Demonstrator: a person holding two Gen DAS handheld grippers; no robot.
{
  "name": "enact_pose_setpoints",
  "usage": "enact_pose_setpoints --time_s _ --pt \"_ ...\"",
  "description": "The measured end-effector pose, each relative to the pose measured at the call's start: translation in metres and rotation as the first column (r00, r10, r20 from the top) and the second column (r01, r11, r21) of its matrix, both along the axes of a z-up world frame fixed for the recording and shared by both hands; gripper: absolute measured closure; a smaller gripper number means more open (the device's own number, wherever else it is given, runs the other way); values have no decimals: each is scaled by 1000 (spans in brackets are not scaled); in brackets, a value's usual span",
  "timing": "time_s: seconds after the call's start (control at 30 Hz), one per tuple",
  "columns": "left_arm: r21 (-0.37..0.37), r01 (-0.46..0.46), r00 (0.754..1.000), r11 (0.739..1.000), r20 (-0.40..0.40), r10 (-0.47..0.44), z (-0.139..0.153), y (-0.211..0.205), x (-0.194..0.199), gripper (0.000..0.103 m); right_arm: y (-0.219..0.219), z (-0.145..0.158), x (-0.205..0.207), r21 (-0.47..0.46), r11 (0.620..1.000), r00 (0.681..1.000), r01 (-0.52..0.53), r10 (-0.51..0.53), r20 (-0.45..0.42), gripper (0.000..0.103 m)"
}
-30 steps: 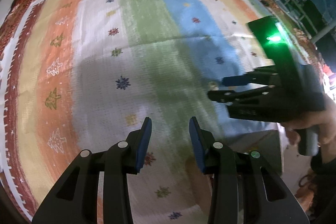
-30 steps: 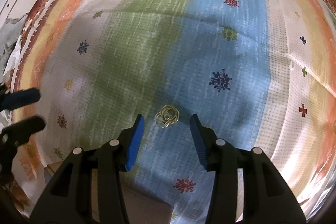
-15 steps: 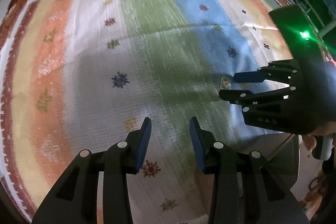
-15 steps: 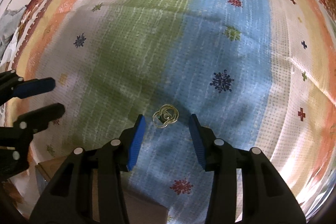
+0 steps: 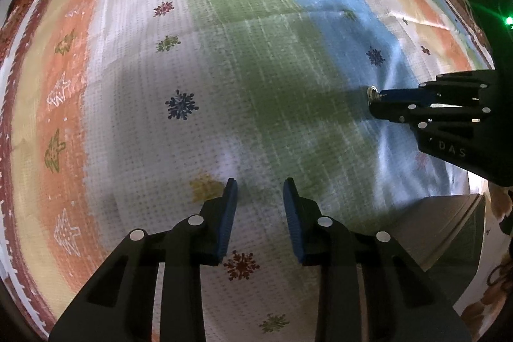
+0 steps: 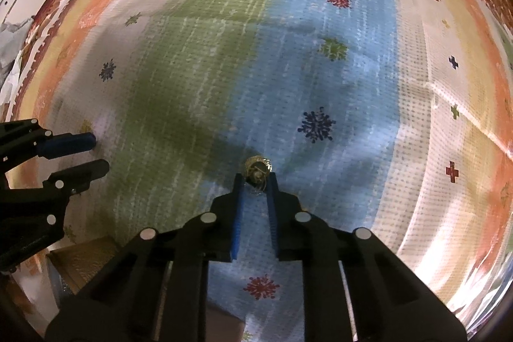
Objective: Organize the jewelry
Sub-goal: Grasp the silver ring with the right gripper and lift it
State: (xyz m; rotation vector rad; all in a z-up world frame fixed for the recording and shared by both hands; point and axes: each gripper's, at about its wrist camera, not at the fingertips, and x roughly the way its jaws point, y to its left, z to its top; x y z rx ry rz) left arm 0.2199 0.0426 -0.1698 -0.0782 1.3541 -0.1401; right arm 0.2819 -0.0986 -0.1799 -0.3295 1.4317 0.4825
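A small gold piece of jewelry [image 6: 257, 170] lies on the blue stripe of the cloth. My right gripper [image 6: 256, 180] has closed its blue-padded fingers on it at the tips. In the left wrist view the same jewelry [image 5: 372, 92] shows at the tip of the right gripper [image 5: 380, 103] at the right edge. My left gripper [image 5: 260, 194] is open and empty, low over the white and green stripes. It also shows at the left edge of the right wrist view [image 6: 96, 153].
A striped tablecloth [image 5: 256, 53] with small snowflake marks covers the table. A cardboard box [image 5: 449, 226] sits at the near table edge between the grippers; its corner shows in the right wrist view [image 6: 80, 262].
My right gripper moved forward and closed its fingers on the gold jewelry. My left gripper shifted forward and stays open.
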Motion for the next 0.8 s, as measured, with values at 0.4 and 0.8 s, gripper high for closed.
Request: enact_pose_setpoints --time_s 0.4,0.8 --pt "-11 -8 1000 1000 26 9 11 10 -2 74 -5 27 0 32 999 999 -14 13 30 93" --pt "-34 -18 997 999 78 20 36 9 -12 74 -12 65 -31 71 997 995 -44 36 98 93"
